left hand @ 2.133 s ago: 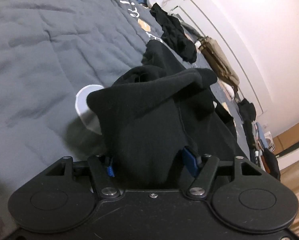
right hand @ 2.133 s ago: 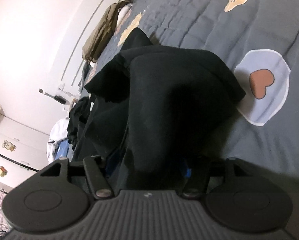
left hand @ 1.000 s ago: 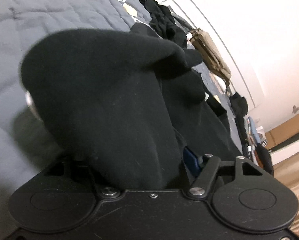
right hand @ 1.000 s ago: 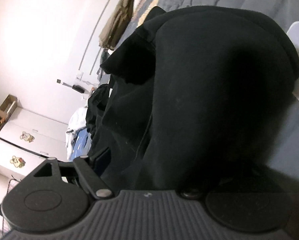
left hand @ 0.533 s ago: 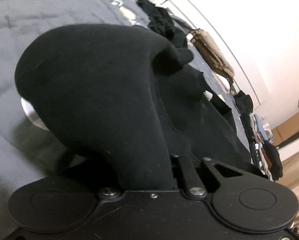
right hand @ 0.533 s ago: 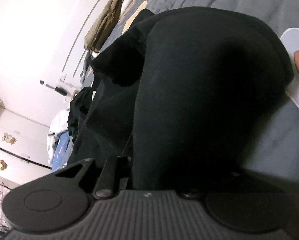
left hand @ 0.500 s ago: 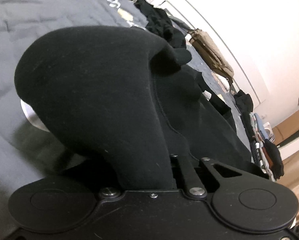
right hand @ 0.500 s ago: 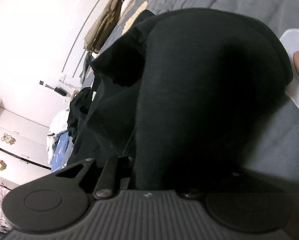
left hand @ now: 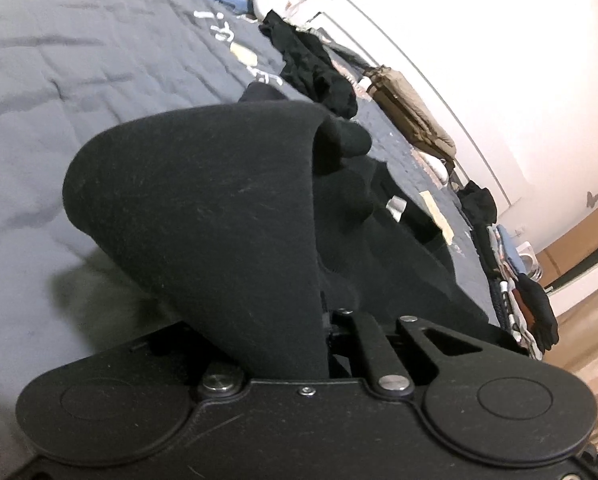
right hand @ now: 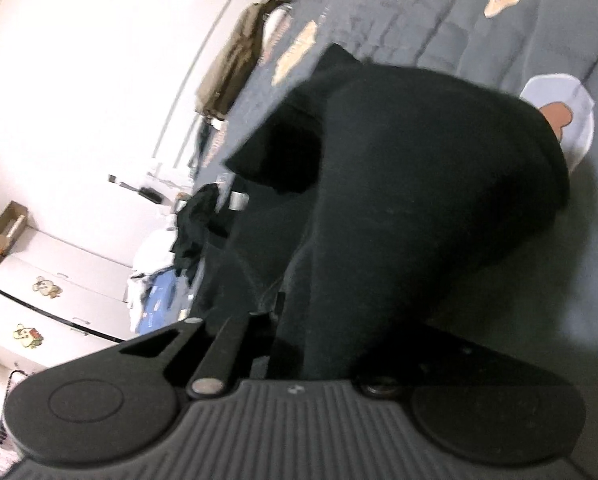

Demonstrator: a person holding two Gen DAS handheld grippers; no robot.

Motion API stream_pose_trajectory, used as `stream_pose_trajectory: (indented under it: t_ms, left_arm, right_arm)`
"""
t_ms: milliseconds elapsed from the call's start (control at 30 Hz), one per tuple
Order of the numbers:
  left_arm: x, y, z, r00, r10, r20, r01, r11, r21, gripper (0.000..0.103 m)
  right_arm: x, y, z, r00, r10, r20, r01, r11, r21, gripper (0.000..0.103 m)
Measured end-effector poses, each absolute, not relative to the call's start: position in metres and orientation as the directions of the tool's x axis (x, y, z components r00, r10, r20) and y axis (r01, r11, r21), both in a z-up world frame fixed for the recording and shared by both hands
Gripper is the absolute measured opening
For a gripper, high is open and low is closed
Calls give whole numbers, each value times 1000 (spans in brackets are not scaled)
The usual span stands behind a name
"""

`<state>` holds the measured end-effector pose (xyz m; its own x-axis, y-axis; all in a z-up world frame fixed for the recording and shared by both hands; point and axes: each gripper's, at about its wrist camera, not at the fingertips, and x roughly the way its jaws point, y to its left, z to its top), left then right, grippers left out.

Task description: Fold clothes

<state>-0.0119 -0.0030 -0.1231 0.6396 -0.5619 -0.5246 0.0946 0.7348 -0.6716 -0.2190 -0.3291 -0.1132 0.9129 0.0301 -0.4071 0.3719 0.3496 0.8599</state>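
Right, I have my left gripper (left hand: 327,344) clamped on the black garment (left hand: 203,216), whose cloth balloons up from the pinched jaws toward 11 o'clock and hides the fingertips themselves. On the other wrist view my right gripper (right hand: 287,336) is likewise clenched on the same black garment (right hand: 419,208), the fabric rising from the jaws toward 1 o'clock in a rounded hump. Between the two grips the garment hangs raised above the grey quilt (left hand: 59,92), with its far part trailing down onto the bedding (the exact fold line is lost in the dark cloth). At 1 o'clock in the right view a pale patch with a brown heart (right hand: 555,116) peeks out from behind the hump. At 12 o'clock in the left view another dark garment (left hand: 315,68) lies crumpled on the quilt, well apart from mine.
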Motion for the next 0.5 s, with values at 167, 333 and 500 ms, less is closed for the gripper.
stream_pose_trajectory:
  t_ms: [167, 333, 500]
  left_arm:
    - [-46, 18, -115, 615, -571, -543, 91, 736, -671, 6]
    - [-83, 42, -115, 584, -583, -565, 98, 742, -664, 6]
    - [-117, 65, -108, 568, -604, -559, 134, 738, -661, 6]
  right_arm:
    - [-258, -312, -105, 910, 48, -411, 375, 326, 868, 6]
    - [-296, -294, -101, 899, 62, -434, 390, 339, 856, 6]
    - [-330, -273, -92, 889, 65, -453, 397, 383, 834, 6]
